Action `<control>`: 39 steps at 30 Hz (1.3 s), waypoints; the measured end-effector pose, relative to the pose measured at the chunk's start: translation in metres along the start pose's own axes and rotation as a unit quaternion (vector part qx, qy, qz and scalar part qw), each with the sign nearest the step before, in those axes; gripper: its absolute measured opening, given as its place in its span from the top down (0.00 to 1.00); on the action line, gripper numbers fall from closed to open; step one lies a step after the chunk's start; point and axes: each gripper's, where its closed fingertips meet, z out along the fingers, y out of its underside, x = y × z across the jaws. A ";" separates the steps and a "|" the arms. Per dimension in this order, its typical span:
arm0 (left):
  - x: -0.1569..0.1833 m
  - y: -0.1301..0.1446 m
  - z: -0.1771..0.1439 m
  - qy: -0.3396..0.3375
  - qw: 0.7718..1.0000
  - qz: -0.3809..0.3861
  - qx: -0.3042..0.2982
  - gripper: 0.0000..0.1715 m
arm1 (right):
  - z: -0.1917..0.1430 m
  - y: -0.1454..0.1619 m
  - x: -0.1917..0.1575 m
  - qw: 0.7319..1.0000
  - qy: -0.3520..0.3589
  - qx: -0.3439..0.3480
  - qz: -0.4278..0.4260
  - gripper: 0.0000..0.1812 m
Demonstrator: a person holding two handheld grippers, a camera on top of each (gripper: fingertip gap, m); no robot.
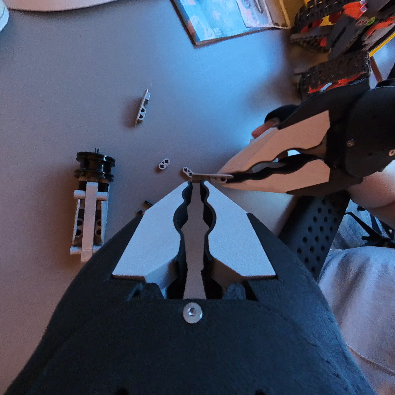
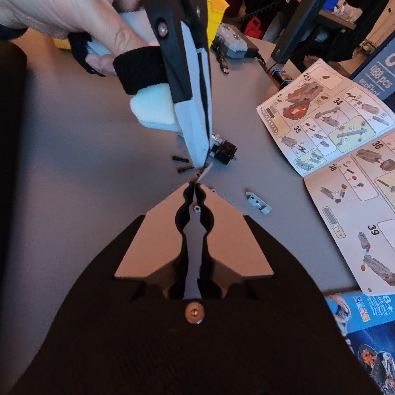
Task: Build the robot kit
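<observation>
A grey table (image 1: 64,89) carries scattered building-toy parts under mixed blue and reddish light. At its far side an open instruction booklet (image 2: 333,149) lies flat, with a blue box (image 2: 367,320) at the near right edge and a black-and-orange tracked model (image 1: 337,42) beyond; a grey battery unit (image 2: 233,44) and a yellow bin (image 2: 214,17) stand farther back, and a perforated black chair (image 1: 314,230) shows past the table edge. The right gripper (image 1: 229,178) comes in from the side, its jaws pressed together on one end of a thin grey beam (image 1: 210,177), which is held level just above the table. The left gripper (image 1: 195,183) meets the beam's other end; its jaws stand narrowly apart at the tips, right at the beam, and whether they actually pinch it cannot be told. A small grey link (image 1: 164,164) lies just beyond the tips, and a second link (image 1: 187,171) sits at the beam's free end. Left of the left gripper lies a grey-and-black wheel assembly (image 1: 89,205), a grey bracket (image 1: 142,106) lies farther off, and two black pins (image 2: 181,163) lie near the tips.
</observation>
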 end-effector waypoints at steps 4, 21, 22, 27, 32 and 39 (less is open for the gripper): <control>-0.002 -0.001 0.000 -0.009 1.000 0.025 0.012 0.97 | 0.002 0.001 0.000 1.000 -0.008 -0.006 0.018 1.00; -0.004 0.000 0.003 -0.045 0.997 0.063 0.017 0.98 | -0.008 -0.005 0.009 0.997 -0.008 0.019 0.080 1.00; -0.003 0.001 0.003 -0.041 0.997 0.063 0.017 0.99 | -0.009 -0.005 0.011 0.996 -0.008 0.021 0.088 1.00; 0.004 0.005 0.007 -0.016 0.998 0.057 0.009 1.00 | -0.016 -0.009 0.014 0.992 -0.024 0.035 0.120 1.00; -0.001 0.005 0.006 -0.024 0.998 0.059 0.011 1.00 | -0.019 -0.005 0.022 0.978 -0.055 0.049 0.196 1.00; 0.006 -0.020 -0.009 0.007 0.993 0.083 0.087 0.79 | -0.042 -0.023 0.040 0.876 -0.177 0.150 0.423 1.00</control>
